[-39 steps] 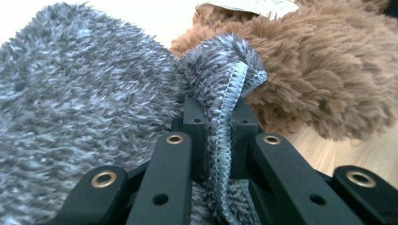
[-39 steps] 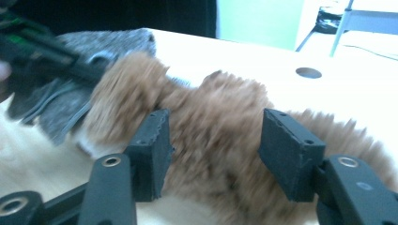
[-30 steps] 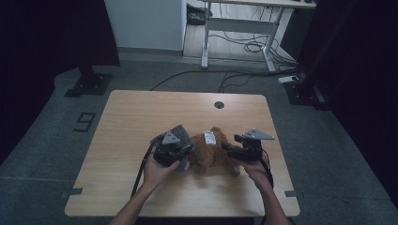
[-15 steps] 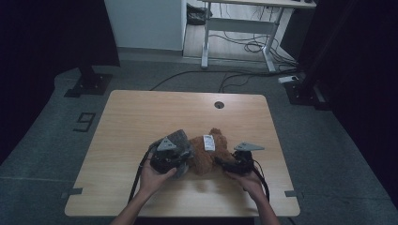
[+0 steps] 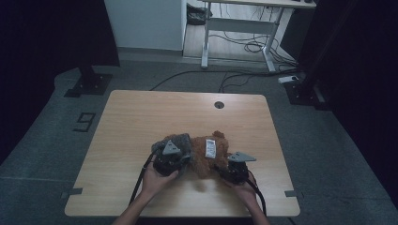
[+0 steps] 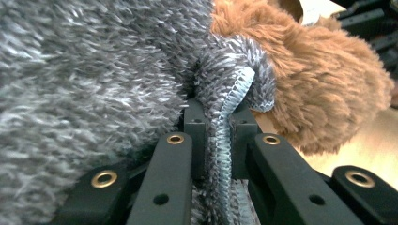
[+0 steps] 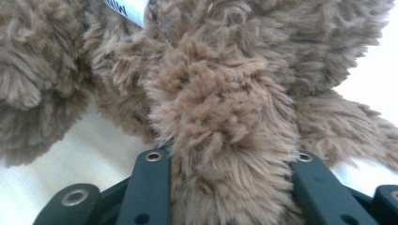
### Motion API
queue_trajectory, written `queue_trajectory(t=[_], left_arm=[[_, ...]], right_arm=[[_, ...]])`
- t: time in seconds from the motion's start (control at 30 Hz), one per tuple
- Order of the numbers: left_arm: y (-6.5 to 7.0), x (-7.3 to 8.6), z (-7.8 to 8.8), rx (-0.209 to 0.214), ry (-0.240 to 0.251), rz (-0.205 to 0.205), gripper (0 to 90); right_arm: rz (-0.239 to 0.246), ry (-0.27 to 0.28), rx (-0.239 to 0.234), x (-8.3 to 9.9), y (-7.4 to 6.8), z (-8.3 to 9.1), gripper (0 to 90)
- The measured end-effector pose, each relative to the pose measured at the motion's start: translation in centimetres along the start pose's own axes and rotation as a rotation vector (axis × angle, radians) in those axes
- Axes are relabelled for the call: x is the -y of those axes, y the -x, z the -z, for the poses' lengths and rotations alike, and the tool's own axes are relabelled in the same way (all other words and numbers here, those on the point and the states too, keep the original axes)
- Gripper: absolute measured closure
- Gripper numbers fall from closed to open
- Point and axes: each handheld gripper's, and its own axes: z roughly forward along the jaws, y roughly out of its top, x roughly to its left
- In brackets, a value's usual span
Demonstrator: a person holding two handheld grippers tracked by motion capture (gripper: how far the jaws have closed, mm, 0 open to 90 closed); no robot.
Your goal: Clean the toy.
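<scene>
Table point(image 5: 141, 117) is light wood with a round hole point(image 5: 219, 104) near its far edge. Plush toy point(image 5: 206, 157) lies toward the near edge, between the two hands — brown fur body with a grey fur part point(image 5: 180, 143) on its left side and a white tag point(image 5: 210, 148) on top.

Left gripper point(image 5: 180, 157) is clenched on the grey part. In the left gripper view the jaws pinch a stitched grey edge point(image 6: 224, 140) flat between them, nearly touching each other, grey fur point(image 6: 84, 79) bulging to the left and brown fur point(image 6: 324, 79) behind on the right. Left hand point(image 5: 157, 180) holds the gripper from the near side, cable trailing back toward the table edge.

Right gripper point(image 5: 224, 168) sits at the toy's right, near side, right hand point(image 5: 246, 190) behind it. Its jaws have just been closing, and a thick tuft of brown fur point(image 7: 230, 140) is between them — the right gripper view shows the jaws pressed into the fur on both sides, so it is grasping the toy. White tag corner point(image 7: 129, 9) shows at the top of that view, pale tabletop point(image 7: 84, 159) under the fur.

Toy rests on the table; both grippers low, at table level.
</scene>
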Motion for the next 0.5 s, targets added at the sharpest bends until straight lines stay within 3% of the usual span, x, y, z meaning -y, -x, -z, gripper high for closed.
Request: queue_trajectory(t=[0.1, 0.2, 0.4, 0.5], left_arm=[[-0.7, -0.6, -0.4, -0.006, -0.001, 0.025, 81.1], [-0.8, -1.4, 0.8, 0.015, 0.022, 0.046, 80.8], [1.4, -4.2, 3.6, -0.005, 0.142, -0.013, 80.9], [2.8, -6.4, 2.8, 0.010, 0.129, -0.047, 81.0]], right_arm=[[-0.002, 0.018, 0.030, -0.3, 0.2, -0.8, 66.1], [-0.004, 0.031, 0.026, -0.3, 0.3, -1.0, 66.0], [0.013, 0.042, 0.011, 0.0, 0.3, -0.8, 65.9], [0.009, 0.047, 0.009, 0.2, 0.2, -0.7, 65.9]])
